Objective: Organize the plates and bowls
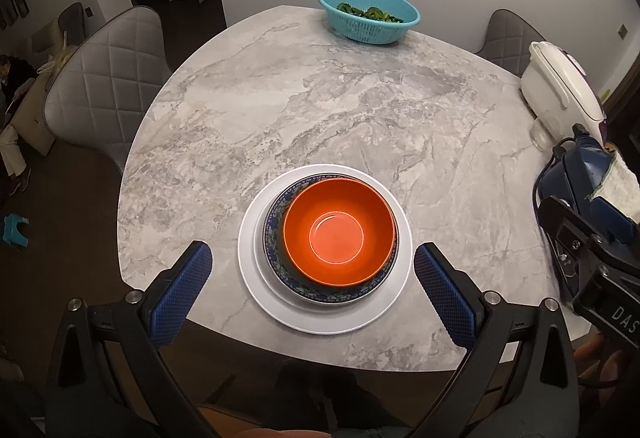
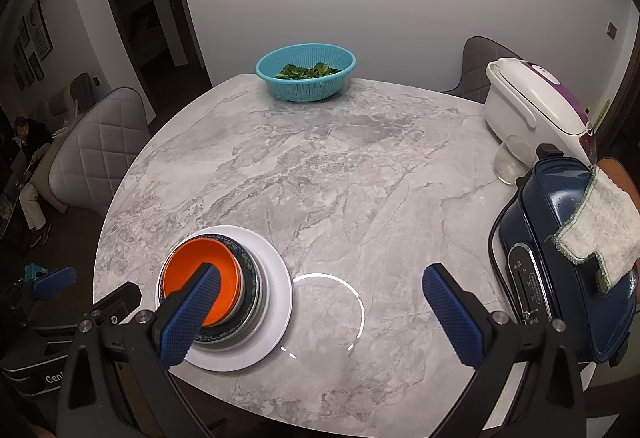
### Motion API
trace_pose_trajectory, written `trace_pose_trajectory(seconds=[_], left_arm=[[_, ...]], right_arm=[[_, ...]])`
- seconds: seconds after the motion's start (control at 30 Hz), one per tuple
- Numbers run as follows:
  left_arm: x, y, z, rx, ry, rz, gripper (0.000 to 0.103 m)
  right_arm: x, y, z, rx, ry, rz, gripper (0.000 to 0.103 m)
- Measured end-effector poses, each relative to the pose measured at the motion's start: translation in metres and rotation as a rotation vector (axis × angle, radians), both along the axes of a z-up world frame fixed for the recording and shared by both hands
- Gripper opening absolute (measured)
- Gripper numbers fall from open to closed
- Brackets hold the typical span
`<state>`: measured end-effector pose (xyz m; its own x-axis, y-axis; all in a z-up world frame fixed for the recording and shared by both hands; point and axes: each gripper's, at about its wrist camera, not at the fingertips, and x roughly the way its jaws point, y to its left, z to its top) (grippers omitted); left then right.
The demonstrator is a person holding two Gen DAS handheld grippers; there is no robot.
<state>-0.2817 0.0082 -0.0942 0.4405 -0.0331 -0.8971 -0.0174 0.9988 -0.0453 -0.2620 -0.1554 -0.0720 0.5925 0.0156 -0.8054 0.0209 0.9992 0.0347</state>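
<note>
Orange bowl (image 1: 338,232) sits nested in the blue-patterned dish (image 1: 280,238), and both sit on the white plate (image 1: 328,318) — one stack, near the front edge of the marble surface (image 1: 320,109).

Taking the white plate as landmark:
- Left tongs (image 1: 312,292) are above the plate's near rim, blue pads wide apart, one either side of the stack, touching nothing.
- Right tongs (image 2: 322,312) are off to the plate's right over bare surface, also wide apart and empty. Their left pad only overlaps the orange bowl in the right wrist view; I can't tell height, but it looks clear of it.
- Teal colander (image 2: 306,77) with greens is well beyond the plate, at the far edge.
- White rice cooker (image 2: 532,105) and dark blue appliance (image 2: 560,270) with a cloth (image 2: 600,234) on it are well right of the plate.

Step call: stacking looks done — largest at the bottom, bowl on top, nothing loose left on the surface. You're either at the end or about to shift the whole stack.

If you move it:
- Grip the white plate's rim, not the bowl, so the load stays on the base.
- Use both tongs on opposite sides of the plate; one grip would let it tip.
- Keep it level; the bowl sits off-centre in the dish and could slide.
- Watch the front edge, which is close to the plate.
</note>
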Motion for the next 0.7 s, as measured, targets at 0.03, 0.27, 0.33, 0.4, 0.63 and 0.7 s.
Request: trace_pose_trajectory(seconds=[0.03,0.27,0.33,0.4,0.63,0.7], left_arm=[[-0.0002,-0.0002,0.0001,0.001,0.0,0.001,0.103],[-0.0014,0.0004,-0.0011,0.003,0.004,0.003,0.103],[-0.0015,0.0005,-0.0009,0.003,0.003,0.003,0.103],[-0.0017,0.0009,-0.0008,0.005,0.002,0.003,0.103],[-0.0016,0.0018,-0.0011,0.005,0.002,0.002,0.103],[-0.001,0.002,-0.0011,0.007,0.005,0.0,0.103]], right_arm=[[-0.0001,0.0,-0.0004,0.0,0.0,0.0,0.103],[0.0,-0.0003,-0.0001,0.0,-0.001,0.0,0.103],[0.0003,-0.0003,-0.0005,0.0,0.0,0.001,0.103],[0.0003,-0.0003,0.0004,0.0,0.0,0.001,0.103],[0.0005,-0.0002,0.0001,0.0,0.001,0.001,0.103],[0.0004,-0.0001,0.0005,0.0,0.001,0.001,0.103]])
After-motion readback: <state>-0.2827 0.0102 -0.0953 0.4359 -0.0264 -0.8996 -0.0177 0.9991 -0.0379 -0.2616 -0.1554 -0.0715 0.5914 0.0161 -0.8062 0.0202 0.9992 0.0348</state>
